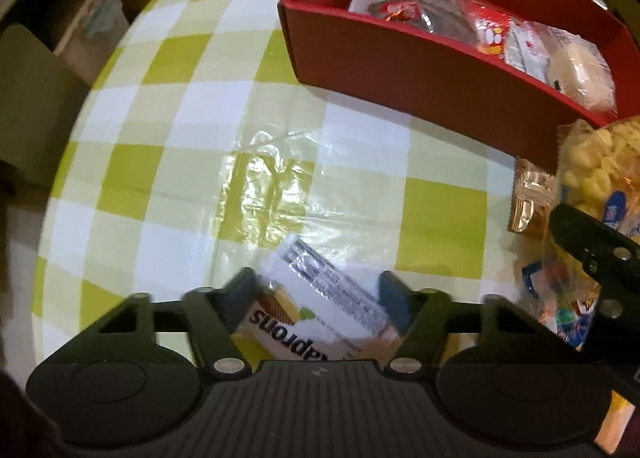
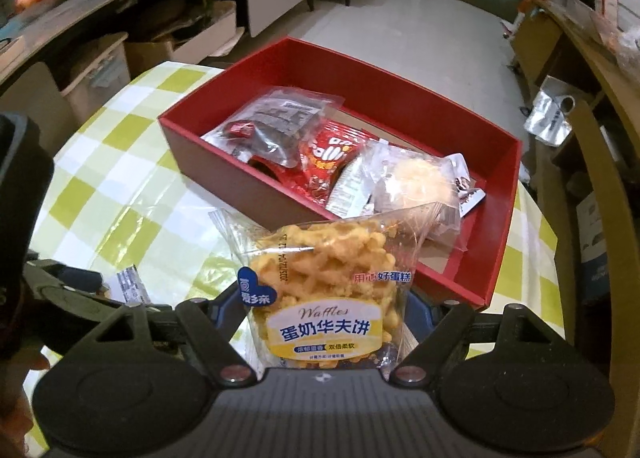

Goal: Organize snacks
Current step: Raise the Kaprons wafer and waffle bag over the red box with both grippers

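A white wafer packet (image 1: 320, 310) lies on the checked tablecloth (image 1: 180, 130), and my left gripper (image 1: 318, 290), pointing steeply down, is shut on it with a pad against each side. My right gripper (image 2: 326, 298) is shut on a clear bag of waffles (image 2: 324, 278), held just in front of the red box (image 2: 248, 186). Several snack packets lie inside the red box (image 1: 400, 70). In the left wrist view the waffle bag (image 1: 592, 162) and the right gripper's finger (image 1: 592, 254) show at the right edge. The right wrist view catches the wafer packet's end (image 2: 130, 284) beside the left gripper's body (image 2: 60, 286).
A small gold packet (image 1: 532, 194) lies on the cloth between the box and the waffle bag. The round table's edge (image 1: 80, 130) curves on the left, with cardboard boxes (image 2: 96, 70) and shelves beyond. A wooden chair (image 2: 592, 218) stands to the right of the table.
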`<state>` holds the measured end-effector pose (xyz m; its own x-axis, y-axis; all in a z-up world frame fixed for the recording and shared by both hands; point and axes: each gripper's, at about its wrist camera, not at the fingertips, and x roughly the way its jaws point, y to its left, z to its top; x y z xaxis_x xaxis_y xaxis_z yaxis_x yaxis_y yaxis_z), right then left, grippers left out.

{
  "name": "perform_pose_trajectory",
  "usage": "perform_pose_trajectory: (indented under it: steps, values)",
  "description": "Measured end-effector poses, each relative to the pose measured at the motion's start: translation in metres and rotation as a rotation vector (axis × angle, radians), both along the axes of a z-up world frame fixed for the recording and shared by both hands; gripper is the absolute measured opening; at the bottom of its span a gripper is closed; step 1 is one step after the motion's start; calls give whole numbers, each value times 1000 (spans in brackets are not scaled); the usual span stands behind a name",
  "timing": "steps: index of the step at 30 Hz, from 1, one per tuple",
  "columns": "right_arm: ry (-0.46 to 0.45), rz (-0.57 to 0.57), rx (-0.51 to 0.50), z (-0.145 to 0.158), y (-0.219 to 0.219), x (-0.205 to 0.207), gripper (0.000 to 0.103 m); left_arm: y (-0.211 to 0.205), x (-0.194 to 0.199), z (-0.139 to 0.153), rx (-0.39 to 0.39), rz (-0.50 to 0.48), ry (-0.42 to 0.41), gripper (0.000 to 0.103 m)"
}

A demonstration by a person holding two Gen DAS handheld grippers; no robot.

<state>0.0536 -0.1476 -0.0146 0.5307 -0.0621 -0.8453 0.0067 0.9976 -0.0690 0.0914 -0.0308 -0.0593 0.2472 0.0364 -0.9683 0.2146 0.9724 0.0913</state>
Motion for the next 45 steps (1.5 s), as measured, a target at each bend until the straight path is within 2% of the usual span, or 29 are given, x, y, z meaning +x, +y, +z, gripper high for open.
perform_pose_trajectory:
  steps: [4, 7, 9, 10, 15, 17, 19, 21, 22, 23, 24, 29, 36, 45]
  values:
    - [-10, 2, 4, 3, 0, -3, 84, 8, 0, 9, -37, -6, 0, 55]
    - [-12, 4, 3, 3, 1, -3, 84, 17, -2, 11, -69, -14, 10, 57]
    - [-17, 8, 8, 5, 2, -3, 84, 26, -6, 9, -81, 21, 30, 76]
    - [-22, 9, 12, 6, 3, -4, 84, 28, -9, 9, -89, 27, 30, 89]
    - [-32, 21, 22, 10, 5, -8, 84, 31, -27, 5, -85, 97, 53, 97]
    - [-31, 27, 26, 9, 6, -9, 84, 32, -27, -6, -84, 164, 78, 95]
    - [-33, 39, 34, 9, 8, -11, 84, 37, -24, -17, -126, 250, 115, 91]
    - [-36, 54, 35, 10, 10, -14, 84, 38, -22, -16, -115, 310, 69, 86]
    - [-37, 59, 37, 10, 10, -16, 84, 36, -21, -13, -109, 313, 47, 77]
    - [-37, 62, 40, 10, 9, -17, 84, 33, -20, -9, -108, 303, 31, 69]
    - [-37, 65, 41, 10, 8, -19, 84, 31, -19, -8, -113, 289, 27, 67]
    - [-44, 56, 46, 12, 1, -23, 84, 20, -20, -3, -47, 193, 4, 66]
    - [-70, 29, 41, 20, -3, -20, 84, 5, -29, 24, 9, 97, -116, 66]
    - [-80, -8, 14, 25, -6, -11, 84, -9, -17, 42, -9, 9, -180, 67]
